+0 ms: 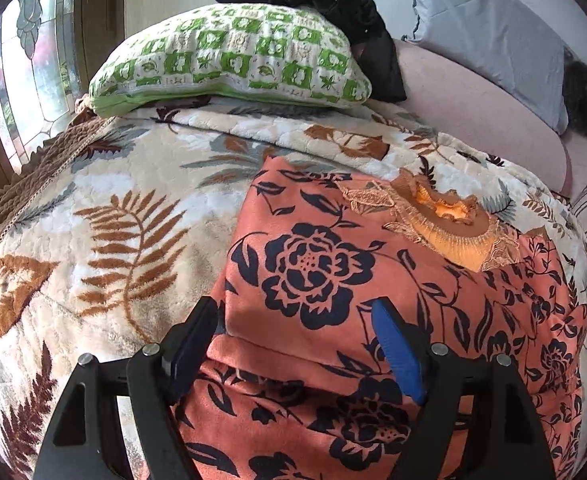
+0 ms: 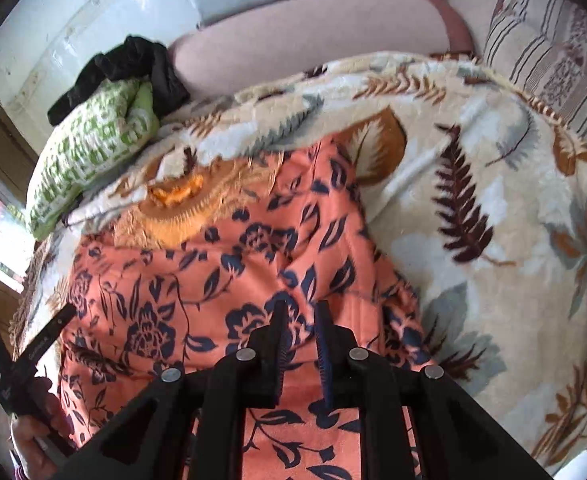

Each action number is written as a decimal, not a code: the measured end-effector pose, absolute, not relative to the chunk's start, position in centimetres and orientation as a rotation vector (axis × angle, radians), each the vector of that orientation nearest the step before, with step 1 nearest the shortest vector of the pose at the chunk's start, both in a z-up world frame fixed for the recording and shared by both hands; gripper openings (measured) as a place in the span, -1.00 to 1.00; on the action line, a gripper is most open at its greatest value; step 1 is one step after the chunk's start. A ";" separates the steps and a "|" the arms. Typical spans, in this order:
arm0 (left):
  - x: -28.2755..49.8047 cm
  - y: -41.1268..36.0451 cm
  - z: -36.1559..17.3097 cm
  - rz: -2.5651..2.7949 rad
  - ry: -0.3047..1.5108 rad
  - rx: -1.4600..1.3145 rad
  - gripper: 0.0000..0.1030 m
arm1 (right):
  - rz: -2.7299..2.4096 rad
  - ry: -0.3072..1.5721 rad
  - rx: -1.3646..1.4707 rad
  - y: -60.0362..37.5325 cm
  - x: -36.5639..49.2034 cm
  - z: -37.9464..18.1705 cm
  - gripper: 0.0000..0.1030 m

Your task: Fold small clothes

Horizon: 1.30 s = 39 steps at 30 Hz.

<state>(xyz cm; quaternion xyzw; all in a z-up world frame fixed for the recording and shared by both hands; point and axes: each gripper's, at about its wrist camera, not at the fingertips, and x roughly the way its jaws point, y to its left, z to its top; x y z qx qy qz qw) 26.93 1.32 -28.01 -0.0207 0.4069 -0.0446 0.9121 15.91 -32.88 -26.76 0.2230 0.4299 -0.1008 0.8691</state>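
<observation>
While orange floral garment [image 1: 373,280] lies part-folded on blanket [image 1: 93,220], near side: left gripper [image 1: 293,344] wide open over fold edge, right gripper [image 2: 299,344] nearly closed, grip on cloth unclear. Risk: plush blanket snagged w/ fabric, fold skews.

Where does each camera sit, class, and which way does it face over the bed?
Left wrist view: sits on the left gripper, low over the orange floral garment, facing along the leaf-print blanket toward the green checked pillow; its own jaws stand wide apart.
Right wrist view: sits on the right gripper, above the garment's near end, facing the same way; its jaws are nearly together, and the left gripper with the person's hand shows at lower left.
Shared: garment, blanket, green pillow, black clothes.
</observation>
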 end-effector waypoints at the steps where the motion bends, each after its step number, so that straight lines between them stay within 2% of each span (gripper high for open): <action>1: 26.8 1.3 -27.6 -0.100 0.819 -0.046 0.55 | -0.217 0.854 0.470 -33.5 15.4 -26.1 -0.56; 4: 26.9 1.1 -27.4 -0.116 0.810 -0.062 0.55 | -0.240 0.823 0.508 -35.5 16.0 -26.0 0.64; 7: 27.3 0.8 -28.0 -0.114 0.835 -0.057 0.55 | -0.230 0.756 0.576 -36.8 17.1 -26.6 0.64; 9: 27.4 0.6 -28.3 -0.112 0.846 -0.051 0.55 | -0.224 0.797 0.593 -37.1 18.6 -27.7 0.60; 10: 27.4 0.6 -28.4 -0.111 0.844 -0.049 0.55 | -0.233 0.820 0.591 -37.1 19.4 -28.5 0.48; 11: 27.4 0.5 -28.4 -0.110 0.841 -0.047 0.55 | -0.242 0.843 0.582 -37.0 20.0 -29.2 -0.02; 12: 27.5 0.5 -28.4 -0.107 0.839 -0.045 0.55 | -0.229 0.886 0.572 -37.0 20.7 -30.1 -0.36; 13: 27.5 0.5 -28.4 -0.103 0.838 -0.045 0.55 | -0.235 0.932 0.551 -36.9 21.4 -30.8 -0.56; 14: 27.6 0.5 -28.5 -0.101 0.842 -0.047 0.55 | -0.249 0.942 0.517 -36.6 21.7 -31.0 -0.65; 17: 27.8 0.5 -28.5 -0.100 0.847 -0.061 0.55 | -0.256 0.908 0.463 -36.6 21.7 -29.9 -0.77; 22: 27.3 0.3 -27.8 -0.075 0.788 -0.071 0.55 | -0.293 0.747 0.539 -39.5 21.3 -26.7 -0.80; 28: 27.8 0.1 -28.6 0.009 0.789 -0.010 0.55 | -0.267 0.856 0.696 -42.2 24.2 -31.7 -0.77; 34: 27.8 0.5 -28.7 0.024 0.788 -0.040 0.55 | -0.309 0.633 0.699 -43.0 19.6 -27.6 -0.77; 39: 26.5 -0.7 -27.2 -0.067 0.719 -0.057 0.55 | -0.131 0.759 0.534 -37.8 19.6 -26.2 -0.77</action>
